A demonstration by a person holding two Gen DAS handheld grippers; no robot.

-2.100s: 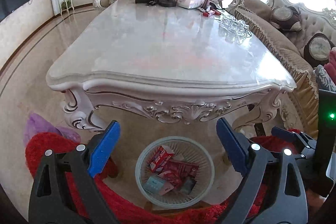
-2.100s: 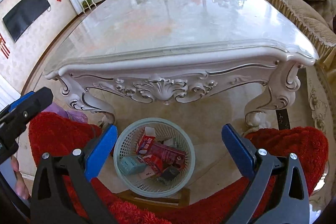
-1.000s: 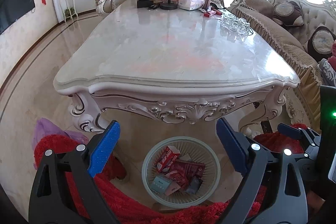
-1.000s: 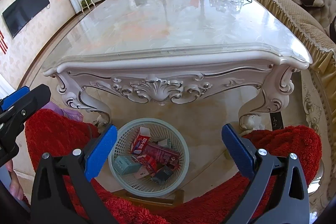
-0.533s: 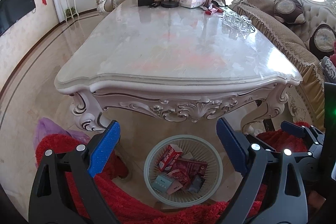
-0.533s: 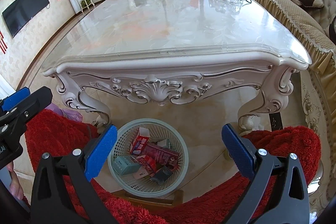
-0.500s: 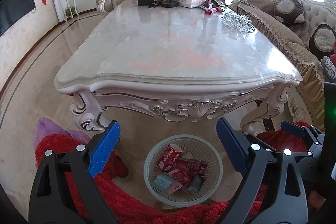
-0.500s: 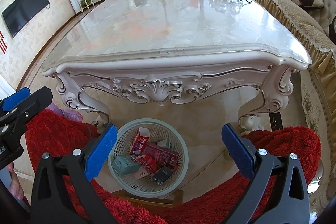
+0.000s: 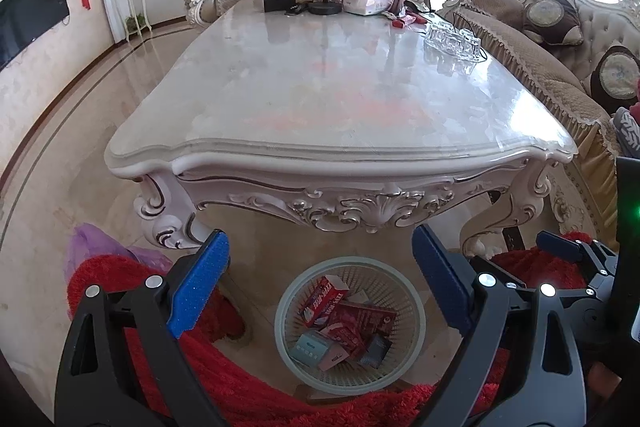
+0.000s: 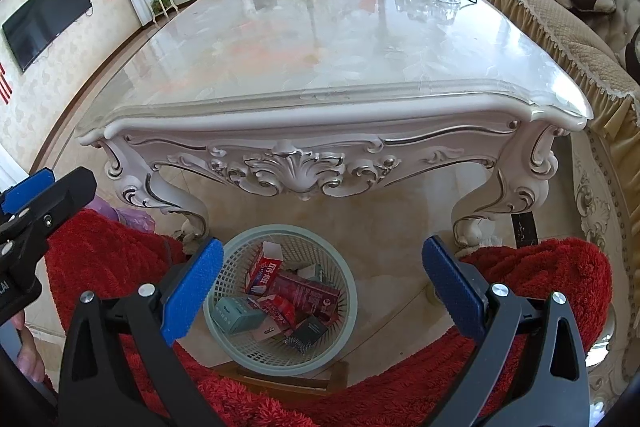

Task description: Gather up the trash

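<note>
Marble-topped bench [image 9: 340,99] fills your forward view; the mesh trash basket [image 10: 344,267] stands on the floor before its carved front, holding the red cartons [image 10: 304,291] and a teal box [image 10: 234,313]. Your left tongs [image 9: 320,287] and right tongs [image 10: 320,287] are both spread wide, gripping nothing and touching nothing, raised above the basket. Compared with 2.1 s ago, both views sit slightly higher; the basket contents are unchanged.

Black claw [image 9: 322,285], blue pads [image 9: 198,283], silver screws.
</note>
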